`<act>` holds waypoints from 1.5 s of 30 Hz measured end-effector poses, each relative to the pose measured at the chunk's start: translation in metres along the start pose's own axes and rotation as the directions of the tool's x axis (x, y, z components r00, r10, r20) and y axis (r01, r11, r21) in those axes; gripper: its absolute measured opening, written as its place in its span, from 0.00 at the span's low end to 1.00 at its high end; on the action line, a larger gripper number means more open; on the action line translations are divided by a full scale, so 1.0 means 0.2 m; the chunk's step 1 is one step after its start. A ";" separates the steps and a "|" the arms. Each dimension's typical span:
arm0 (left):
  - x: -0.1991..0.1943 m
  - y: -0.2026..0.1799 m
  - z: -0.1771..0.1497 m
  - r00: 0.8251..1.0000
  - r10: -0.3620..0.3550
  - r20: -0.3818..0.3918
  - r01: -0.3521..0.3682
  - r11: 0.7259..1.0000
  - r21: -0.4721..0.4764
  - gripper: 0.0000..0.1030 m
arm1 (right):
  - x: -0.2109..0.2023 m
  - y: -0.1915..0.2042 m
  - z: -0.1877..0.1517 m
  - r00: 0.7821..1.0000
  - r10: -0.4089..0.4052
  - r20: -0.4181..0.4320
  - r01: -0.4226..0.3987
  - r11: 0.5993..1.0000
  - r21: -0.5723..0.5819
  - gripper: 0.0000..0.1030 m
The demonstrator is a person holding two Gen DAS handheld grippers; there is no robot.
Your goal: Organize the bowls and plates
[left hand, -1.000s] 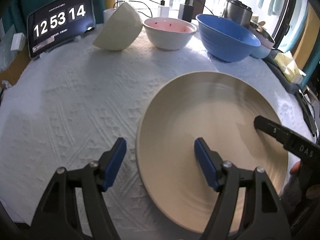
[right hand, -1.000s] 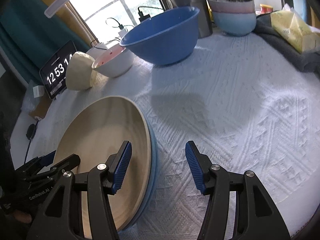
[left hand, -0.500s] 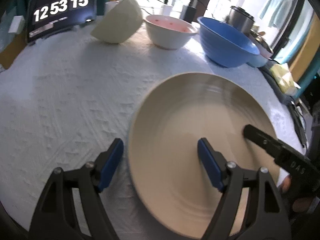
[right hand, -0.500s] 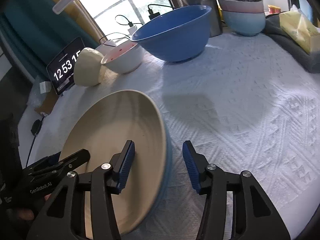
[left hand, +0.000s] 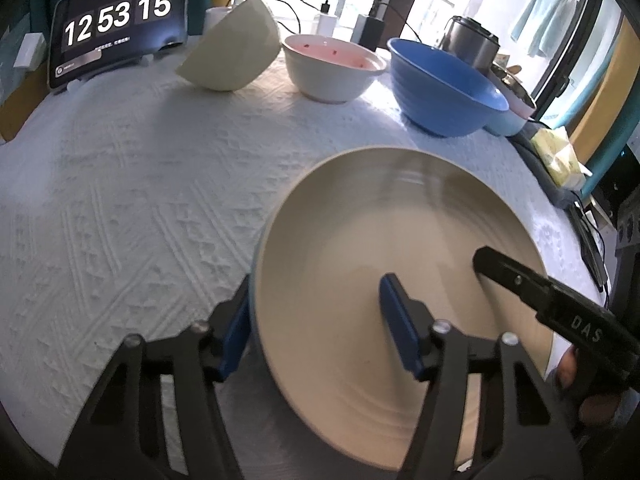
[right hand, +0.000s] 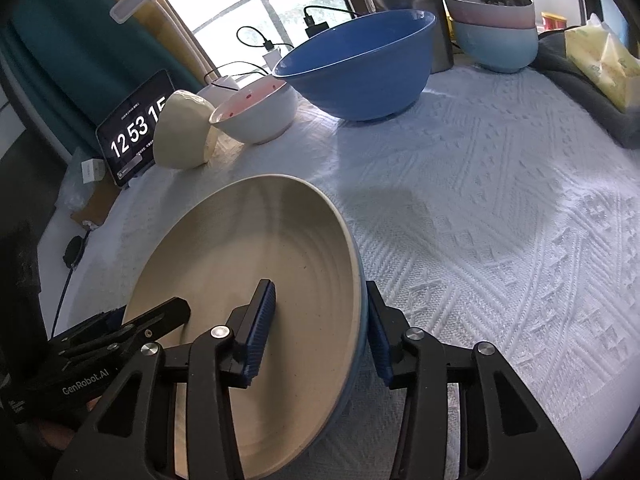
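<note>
A large beige plate (left hand: 384,240) with a blue underside lies on the white tablecloth; it also shows in the right wrist view (right hand: 248,264). My left gripper (left hand: 316,336) is open and straddles the plate's left rim, one finger inside, one outside. My right gripper (right hand: 320,328) is open and straddles the right rim the same way. At the back stand a tipped cream bowl (left hand: 234,56), a white bowl with pink inside (left hand: 332,68), a big blue bowl (left hand: 444,88) and stacked pastel bowls (right hand: 494,28).
A tablet clock (left hand: 116,20) stands at the back left. A steel pot (right hand: 404,4), chargers and cables sit by the window. A yellow packet on a grey cloth (right hand: 600,60) lies at the right edge of the table (right hand: 500,200).
Both grippers moved forward onto the plate's opposite rims; each now has one finger over the inside and one outside the rim. The plate looks slightly shifted.
</note>
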State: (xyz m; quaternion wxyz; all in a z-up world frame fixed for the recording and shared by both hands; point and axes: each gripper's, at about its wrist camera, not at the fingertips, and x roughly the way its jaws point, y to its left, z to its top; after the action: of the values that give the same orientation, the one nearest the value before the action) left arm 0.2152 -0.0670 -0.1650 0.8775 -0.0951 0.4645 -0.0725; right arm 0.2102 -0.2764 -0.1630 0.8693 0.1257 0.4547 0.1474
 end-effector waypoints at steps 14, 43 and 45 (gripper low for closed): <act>-0.01 0.04 0.00 0.999 -0.032 0.006 0.032 0.999 0.014 0.57 | -0.01 0.04 0.01 0.999 -0.040 0.001 0.040 0.999 0.004 0.45; -0.10 0.54 0.07 0.998 -0.006 0.061 0.014 0.991 -0.132 0.57 | 0.18 0.49 0.09 0.999 -0.032 -0.043 0.026 0.991 -0.131 0.45; -0.10 0.59 0.08 0.998 -0.005 0.062 0.014 0.989 -0.147 0.57 | 0.19 0.53 0.10 0.998 -0.028 -0.048 0.021 0.990 -0.141 0.45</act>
State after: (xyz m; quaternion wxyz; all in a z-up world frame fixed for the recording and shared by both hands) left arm 0.2212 0.0532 -0.1670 0.8815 -0.1643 0.4409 -0.0392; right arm 0.2326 -0.1665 -0.1440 0.8661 0.0548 0.4664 0.1712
